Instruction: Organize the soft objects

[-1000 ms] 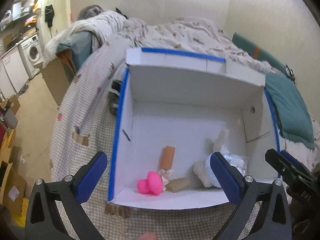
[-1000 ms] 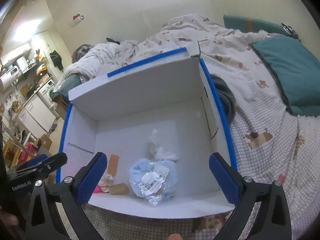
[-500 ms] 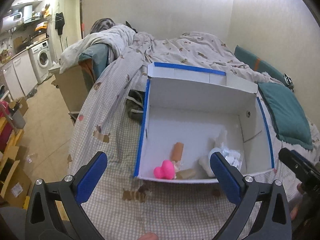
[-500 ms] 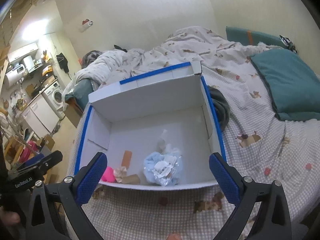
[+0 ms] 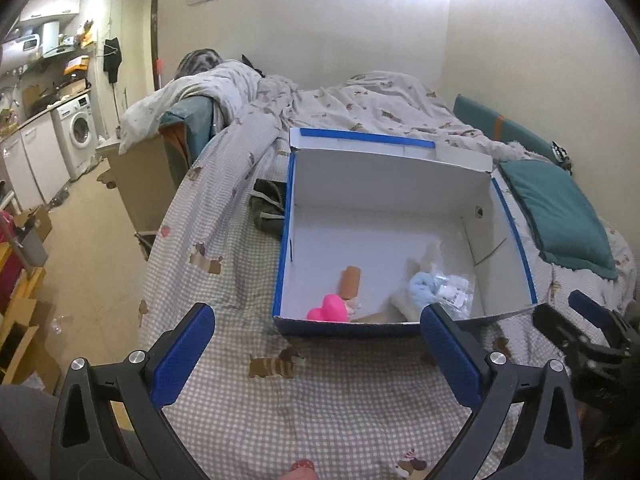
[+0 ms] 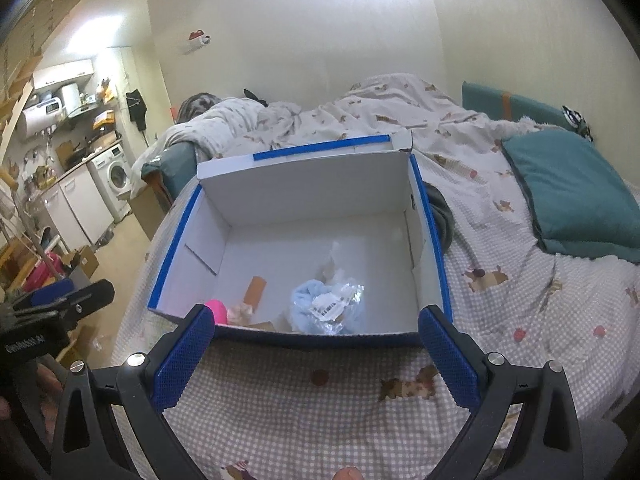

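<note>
Covering most of both views, the bed [image 5: 304, 400] carries a white box [image 5: 384, 192] with blue-taped edges, a teal pillow [image 5: 560, 216] lying well to its right. Both grippers hang over the checked cover short of the box, the left gripper [image 5: 316, 356] and right gripper [image 6: 314, 354] each spread wide and empty. Inside, near the front wall, lie a blue bundle [image 6: 320, 308] in clear wrap, a pink toy [image 5: 326, 308] and a brown roll [image 5: 350, 282].
</note>
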The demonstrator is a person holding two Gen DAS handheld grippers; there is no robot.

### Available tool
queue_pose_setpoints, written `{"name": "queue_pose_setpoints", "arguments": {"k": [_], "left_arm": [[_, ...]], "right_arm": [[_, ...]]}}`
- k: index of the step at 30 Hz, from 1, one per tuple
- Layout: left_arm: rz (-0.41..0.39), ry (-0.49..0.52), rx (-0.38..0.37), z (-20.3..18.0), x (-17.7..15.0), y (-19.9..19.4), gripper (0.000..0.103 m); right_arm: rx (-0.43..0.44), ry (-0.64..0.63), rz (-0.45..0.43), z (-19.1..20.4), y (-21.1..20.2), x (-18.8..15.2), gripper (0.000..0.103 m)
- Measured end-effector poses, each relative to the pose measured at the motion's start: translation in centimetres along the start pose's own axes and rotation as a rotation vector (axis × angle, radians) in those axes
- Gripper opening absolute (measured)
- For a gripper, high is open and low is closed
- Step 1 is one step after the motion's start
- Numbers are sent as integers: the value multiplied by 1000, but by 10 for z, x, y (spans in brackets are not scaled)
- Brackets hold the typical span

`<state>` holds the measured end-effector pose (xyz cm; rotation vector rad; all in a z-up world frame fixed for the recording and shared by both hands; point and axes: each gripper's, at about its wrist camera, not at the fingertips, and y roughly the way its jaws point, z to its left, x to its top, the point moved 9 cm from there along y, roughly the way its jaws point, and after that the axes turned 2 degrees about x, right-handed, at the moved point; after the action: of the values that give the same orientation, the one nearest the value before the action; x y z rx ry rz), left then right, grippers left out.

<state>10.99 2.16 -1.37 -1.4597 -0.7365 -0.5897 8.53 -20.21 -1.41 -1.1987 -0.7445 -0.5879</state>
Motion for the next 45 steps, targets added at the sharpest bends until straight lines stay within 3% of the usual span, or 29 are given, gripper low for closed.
{"name": "queue_pose_setpoints", "arguments": {"k": [12,45], "left_arm": [[-4,-12,30,0,-7,13,103],[9,-5,11,-5,-14,15,103]], "right_arm": [[-64,-27,9,-4,16,-10,103],[-70,15,34,-15,21,-12,103]]}}
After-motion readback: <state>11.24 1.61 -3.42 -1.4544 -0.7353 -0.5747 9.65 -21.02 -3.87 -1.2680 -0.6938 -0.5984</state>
